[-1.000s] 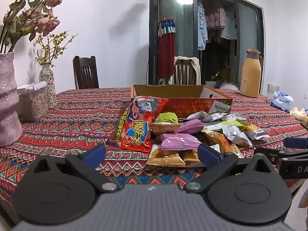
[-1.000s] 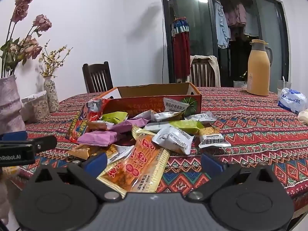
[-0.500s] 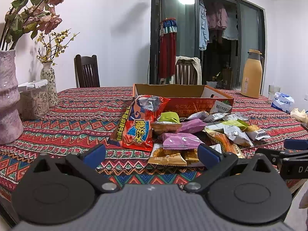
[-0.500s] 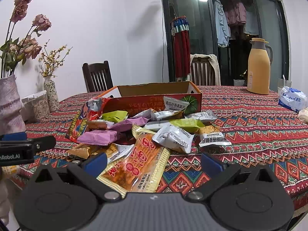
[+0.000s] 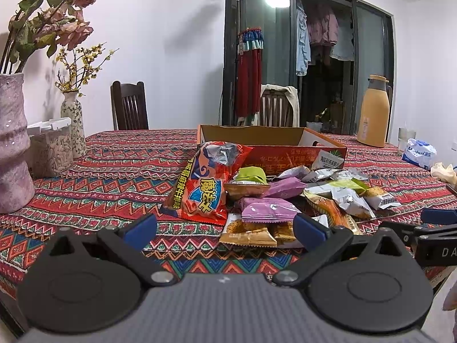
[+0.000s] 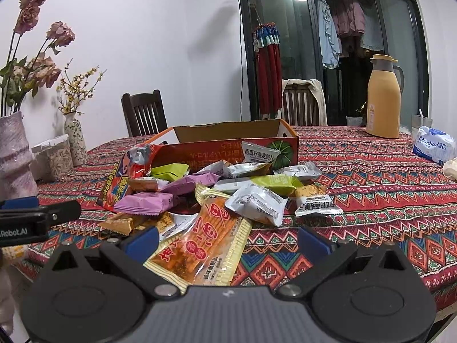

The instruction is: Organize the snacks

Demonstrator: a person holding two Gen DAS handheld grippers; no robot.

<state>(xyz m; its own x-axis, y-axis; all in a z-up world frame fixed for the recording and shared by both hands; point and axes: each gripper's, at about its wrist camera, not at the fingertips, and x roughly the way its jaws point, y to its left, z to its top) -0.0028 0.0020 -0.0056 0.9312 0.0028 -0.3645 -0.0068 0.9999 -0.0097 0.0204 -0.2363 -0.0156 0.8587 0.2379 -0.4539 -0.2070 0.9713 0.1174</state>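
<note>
A pile of snack packets lies on the patterned tablecloth in front of an open orange cardboard box (image 5: 285, 154) (image 6: 228, 150). A big red chip bag (image 5: 205, 183) leans at the pile's left. Purple packets (image 5: 268, 210) (image 6: 142, 203), a brown packet (image 5: 248, 230) and an orange noodle-snack packet (image 6: 200, 245) lie nearest. My left gripper (image 5: 225, 228) is open and empty, just short of the brown packet. My right gripper (image 6: 228, 238) is open, with the orange packet's near end between its fingers, not clamped.
Two vases (image 5: 12, 143) (image 5: 72, 125) and a lidded jar (image 5: 51, 148) stand at the left. A tan thermos (image 6: 384, 97) and a white tissue pack (image 6: 434, 144) stand at the back right. Chairs (image 5: 130, 105) stand beyond the table.
Both grippers have shifted only slightly; the view has risen a touch. Nothing was grasped or moved.
</note>
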